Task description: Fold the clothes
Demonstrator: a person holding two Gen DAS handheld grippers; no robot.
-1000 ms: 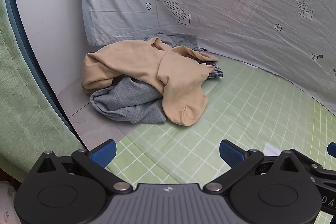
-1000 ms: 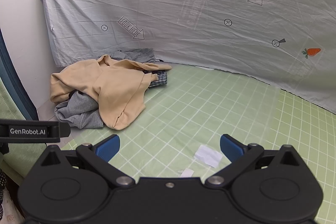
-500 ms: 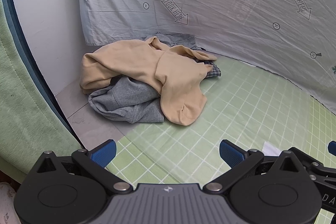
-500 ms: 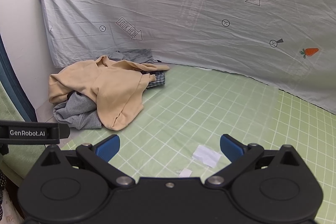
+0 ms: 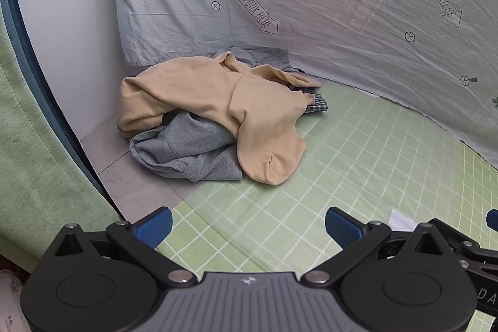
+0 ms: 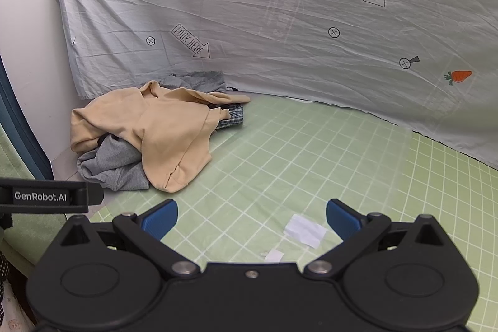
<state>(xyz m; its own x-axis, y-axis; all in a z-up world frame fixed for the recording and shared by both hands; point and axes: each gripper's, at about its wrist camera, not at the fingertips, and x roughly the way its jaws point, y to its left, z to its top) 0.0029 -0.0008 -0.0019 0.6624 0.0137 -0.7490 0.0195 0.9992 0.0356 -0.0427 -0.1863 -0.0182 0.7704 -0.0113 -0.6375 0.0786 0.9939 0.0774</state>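
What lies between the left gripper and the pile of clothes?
In the left wrist view, only bare green checked mat lies between the open left gripper and the pile of clothes.

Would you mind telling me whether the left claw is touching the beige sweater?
Apart. The left wrist view shows bare green checked mat between the open left claw and the beige sweater.

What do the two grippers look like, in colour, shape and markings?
The left gripper has blue ribbed pads on black linkage arms, silver pivot pins and a grey ridged centre plate with a small logo. The right gripper looks alike, but its centre is plain black. A black bar beside it reads GenRobot.AI.
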